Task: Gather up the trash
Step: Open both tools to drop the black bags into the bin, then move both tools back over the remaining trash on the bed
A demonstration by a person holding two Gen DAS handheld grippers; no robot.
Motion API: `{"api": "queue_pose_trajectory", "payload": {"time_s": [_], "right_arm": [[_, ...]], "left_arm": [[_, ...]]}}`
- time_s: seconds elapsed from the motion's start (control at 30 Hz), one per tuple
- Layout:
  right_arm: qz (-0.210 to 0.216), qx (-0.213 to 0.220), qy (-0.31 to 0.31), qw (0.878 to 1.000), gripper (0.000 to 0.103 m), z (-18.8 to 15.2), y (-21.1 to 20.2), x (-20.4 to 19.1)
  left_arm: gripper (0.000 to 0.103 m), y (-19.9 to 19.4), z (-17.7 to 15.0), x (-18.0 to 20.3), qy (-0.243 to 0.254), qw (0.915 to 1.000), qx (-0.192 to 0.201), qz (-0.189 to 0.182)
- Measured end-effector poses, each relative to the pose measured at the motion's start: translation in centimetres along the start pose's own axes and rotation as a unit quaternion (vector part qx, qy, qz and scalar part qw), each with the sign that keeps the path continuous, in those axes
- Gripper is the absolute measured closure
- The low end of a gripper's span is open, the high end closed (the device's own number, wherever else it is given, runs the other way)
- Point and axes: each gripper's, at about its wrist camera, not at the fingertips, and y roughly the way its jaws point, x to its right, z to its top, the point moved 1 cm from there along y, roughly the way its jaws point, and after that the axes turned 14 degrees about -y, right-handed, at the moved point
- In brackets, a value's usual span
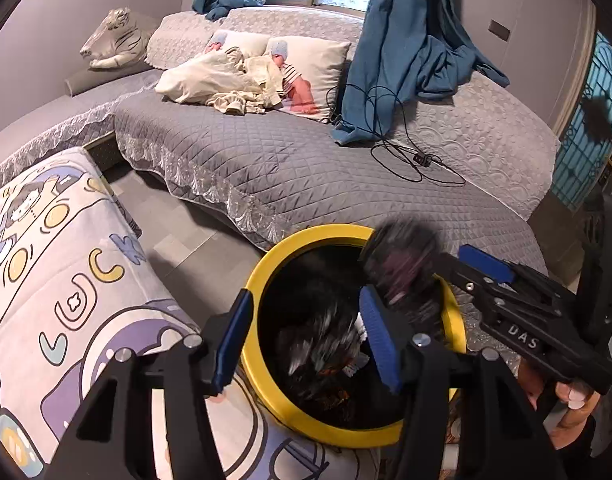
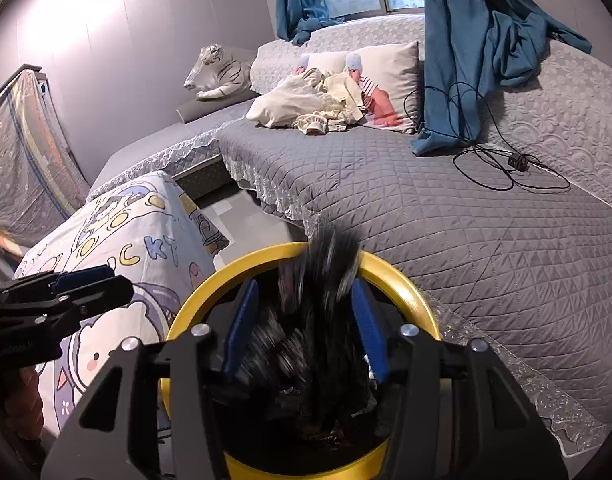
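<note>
Left wrist view: my left gripper (image 1: 306, 338) parted, nothing between its pads, over the yellow-rimmed bin (image 1: 261, 280), blurred dark trash (image 1: 402, 264) at my right gripper (image 1: 446, 264) marked "DAS", right wrist view: right gripper (image 2: 303, 330) parted, pads not pressing the trash (image 2: 326, 276) streaking into the bin (image 2: 402, 284), cartoon blanket (image 2: 145, 248) lettered "CK".

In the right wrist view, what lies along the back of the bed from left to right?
Toy white tiger → pile of cream cloth → printed pillow → hanging blue curtain → coiled black cable.
</note>
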Motion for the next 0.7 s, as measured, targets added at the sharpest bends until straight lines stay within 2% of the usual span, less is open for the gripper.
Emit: {"api": "queue_pose_trajectory", "payload": {"time_s": [0.13, 0.3, 0.4, 0.53, 0.7], "right_arm": [[-0.007, 0.006, -0.003, 1.000, 0.056, 0.3, -0.5, -0.1], [0.005, 0.018, -0.013, 1.000, 0.056, 0.9, -1.1, -1.1], [0.020, 0.034, -0.024, 0.999, 0.048, 1.5, -1.7, -2.2], [0.046, 0.052, -0.046, 0.997, 0.043, 2.4, -2.3, -4.5], [0.079, 0.064, -0.078, 0.992, 0.036, 3.3, -3.0, -8.0]], "left_arm": [[0.037, -1.0, 0.5, -1.1, -0.016, 0.9998, 0.012, 0.002], [0.032, -3.1, 1.4, -2.7, -0.023, 0.9986, 0.041, 0.023], [0.028, -4.4, 1.9, -4.1, -0.035, 0.9972, 0.055, 0.037], [0.017, -6.4, 2.4, -6.5, -0.051, 0.9936, 0.081, 0.060], [0.011, -9.6, 2.7, -10.7, -0.082, 0.9853, 0.112, 0.099]]}}
